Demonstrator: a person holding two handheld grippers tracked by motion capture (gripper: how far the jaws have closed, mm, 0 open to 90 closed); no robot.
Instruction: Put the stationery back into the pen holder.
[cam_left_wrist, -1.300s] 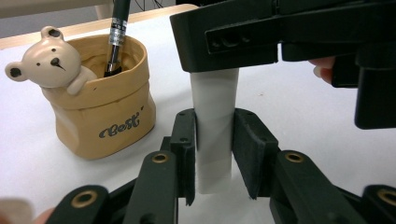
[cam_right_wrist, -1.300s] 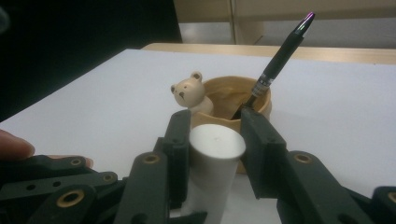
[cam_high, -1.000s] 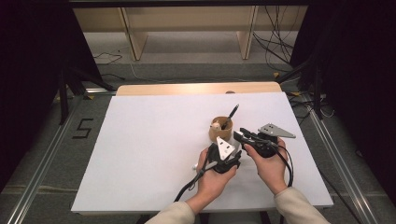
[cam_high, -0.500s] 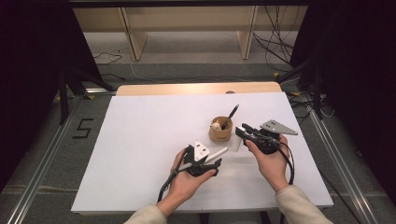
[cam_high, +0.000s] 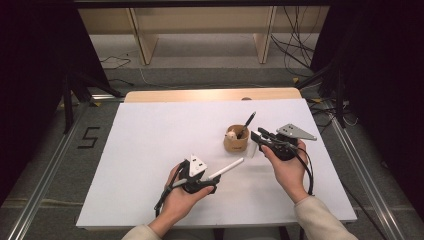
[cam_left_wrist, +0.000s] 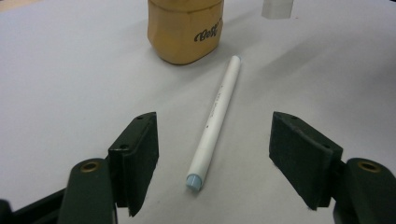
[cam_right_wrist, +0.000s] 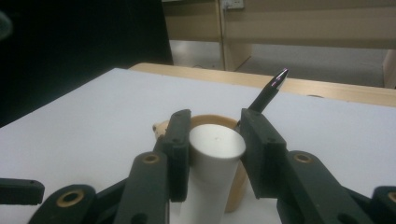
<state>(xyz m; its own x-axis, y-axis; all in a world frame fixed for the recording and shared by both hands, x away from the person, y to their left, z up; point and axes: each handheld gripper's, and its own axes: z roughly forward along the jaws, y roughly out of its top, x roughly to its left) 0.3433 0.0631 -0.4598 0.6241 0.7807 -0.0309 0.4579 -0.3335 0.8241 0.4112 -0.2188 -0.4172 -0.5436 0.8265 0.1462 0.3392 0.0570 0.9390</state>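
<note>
Lying flat on the white table sheet (cam_high: 150, 150): slim white plastic pen w/ pale-blue end caps (cam_high: 226, 168), angled toward the holder, near it but not touching.

Hovering low over the pen's near end: left gripper (cam_left_wrist: 212, 163), jaws spread wide, straddling the pen w/o touching it, nothing grasped. In high view, sitting front-centre of the table in the person's left hand (cam_high: 180, 200).

Standing upright right of centre: tan wooden cup-shaped pen holder w/ dark script lettering on its side (cam_high: 236, 140). Sticking out of it, leaning toward the far right: black pen w/ shiny tip (cam_high: 247, 122). Also poking above the rim on the left: small pale rounded thing (cam_high: 230, 134), too small to ID.

Standing just right of the holder, close against it: short white cylinder w/ flat top (cam_right_wrist: 212, 172), upright on the sheet. Contact w/ holder — can't tell.

Flanking that cylinder: right gripper (cam_right_wrist: 214, 156), left jaw seeming to press against it, right jaw w/ a thin sliver of gap; firm squeeze or loose fit — can't tell. In high view, largely covering the cylinder.

Getting cut off: holder's top in left gripper view, cylinder's base in right gripper view. Lettering reading only partly, approx. "Boff".
</note>
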